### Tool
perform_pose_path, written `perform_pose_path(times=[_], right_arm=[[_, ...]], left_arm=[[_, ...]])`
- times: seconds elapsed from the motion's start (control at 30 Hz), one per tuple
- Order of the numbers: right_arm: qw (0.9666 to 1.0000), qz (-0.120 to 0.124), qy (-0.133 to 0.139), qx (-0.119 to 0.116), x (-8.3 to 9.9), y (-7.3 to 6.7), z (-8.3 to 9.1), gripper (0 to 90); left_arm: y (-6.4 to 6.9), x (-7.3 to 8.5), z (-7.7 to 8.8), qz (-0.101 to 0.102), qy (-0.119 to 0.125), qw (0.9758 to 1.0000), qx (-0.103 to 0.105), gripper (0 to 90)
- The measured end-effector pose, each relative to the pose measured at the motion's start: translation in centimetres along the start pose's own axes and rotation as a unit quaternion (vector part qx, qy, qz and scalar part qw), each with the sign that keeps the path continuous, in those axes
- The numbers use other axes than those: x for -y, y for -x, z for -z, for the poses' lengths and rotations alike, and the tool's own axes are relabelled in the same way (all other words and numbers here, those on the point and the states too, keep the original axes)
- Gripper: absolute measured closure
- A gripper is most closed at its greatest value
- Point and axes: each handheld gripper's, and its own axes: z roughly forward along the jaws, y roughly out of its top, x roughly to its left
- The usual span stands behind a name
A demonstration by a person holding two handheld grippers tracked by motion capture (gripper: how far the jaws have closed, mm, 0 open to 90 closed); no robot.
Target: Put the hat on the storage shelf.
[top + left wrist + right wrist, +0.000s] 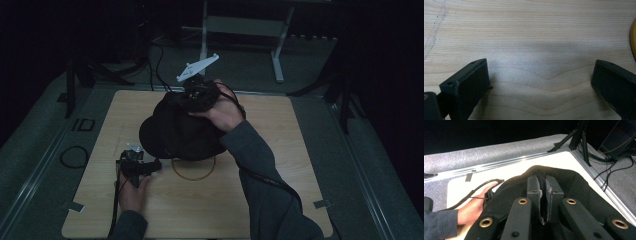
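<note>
The right gripper [543,195] has its jaws pressed almost together, pinching the black hat [175,132] that lies under it on the wooden table [280,150]. The left gripper [145,167] rests just in front of the hat's brim, its jaws spread wide over bare wood. A yellow ring [194,175] lies just beside it.

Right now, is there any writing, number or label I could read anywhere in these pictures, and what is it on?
"ID": dark letters on the grey floor mat, just off the far-left corner of the wooden table, high view.
Nothing legible on the black hat, on the yellow ring, or on the left gripper and right gripper.
</note>
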Motion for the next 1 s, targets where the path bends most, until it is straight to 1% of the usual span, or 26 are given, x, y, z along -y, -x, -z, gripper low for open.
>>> perform_pose_path(times=[0.1, 0.13, 0.2, 0.3, 0.37, 0.47, 0.57, 0.6, 0.63, 0.7, 0.77, 0.8, 0.97, 1.0], right_arm=[[1.0, -0.002, -0.005, -0.001, 0.1, 0.0, -0.2, 82.4], [0.9999, 0.002, -0.013, 0.0, 0.3, 0.1, -0.3, 82.0], [0.9998, 0.001, -0.019, 0.0, 0.4, 0.1, -0.3, 81.5], [0.9998, -0.001, -0.021, 0.006, 0.9, 0.4, -0.4, 81.4], [0.9998, -0.01, -0.019, 0.004, 1.1, 0.6, -0.5, 81.8], [0.9998, -0.009, -0.019, 0.004, 1.1, 0.7, -0.6, 81.8], [0.9997, -0.008, -0.022, 0.009, 1.0, 0.6, -0.9, 78.9], [0.9997, -0.013, -0.013, 0.016, 0.9, 0.6, -1.0, 76.1], [0.9996, -0.02, -0.01, 0.02, 0.9, 0.6, -1.0, 74.1], [0.9995, -0.021, -0.011, 0.02, 0.8, 0.7, -1.1, 74.1], [0.9996, -0.013, -0.016, 0.018, 0.8, 0.5, -1.2, 72.4], [0.9996, -0.013, -0.016, 0.02, 0.9, 0.5, -1.2, 71.7], [0.9994, -0.026, -0.013, 0.019, 1.4, 0.9, -1.0, 69.3], [0.9994, -0.025, -0.012, 0.018, 1.6, 1.0, -0.9, 68.8]], left_arm=[[0.0, 0.0, 0.0, 0.001, 0.001, 1.0, -0.001, 1.2], [0.0, 0.0, 0.0, 0.0, 0.001, 1.0, -0.001, 1.2], [0.0, 0.0, 0.0, 0.0, 0.001, 1.0, -0.001, 1.2], [0.0, 0.0, 0.0, 0.001, 0.001, 1.0, -0.001, 1.2], [0.0, 0.0, 0.0, 0.0, 0.002, 1.0, -0.002, 1.2], [0.0, 0.0, 0.0, -0.002, 0.0, 1.0, -0.002, 1.2], [0.0, 0.0, 0.0, 0.0, 0.002, 1.0, -0.003, 1.2], [0.0, 0.0, 0.0, -0.001, 0.001, 1.0, -0.002, 1.2], [0.0, 0.0, 0.0, -0.001, 0.001, 1.0, -0.002, 1.3], [0.0, 0.0, 0.0, -0.001, 0.002, 1.0, -0.002, 1.3], [0.0, 0.0, 0.0, -0.001, 0.002, 1.0, -0.002, 1.2], [0.0, 0.0, 0.0, -0.001, 0.002, 1.0, -0.003, 1.2], [0.0, 0.0, 0.0, 0.0, 0.002, 1.0, -0.003, 1.2], [0.0, 0.0, 0.0, 0.0, 0.002, 1.0, -0.003, 1.2]])
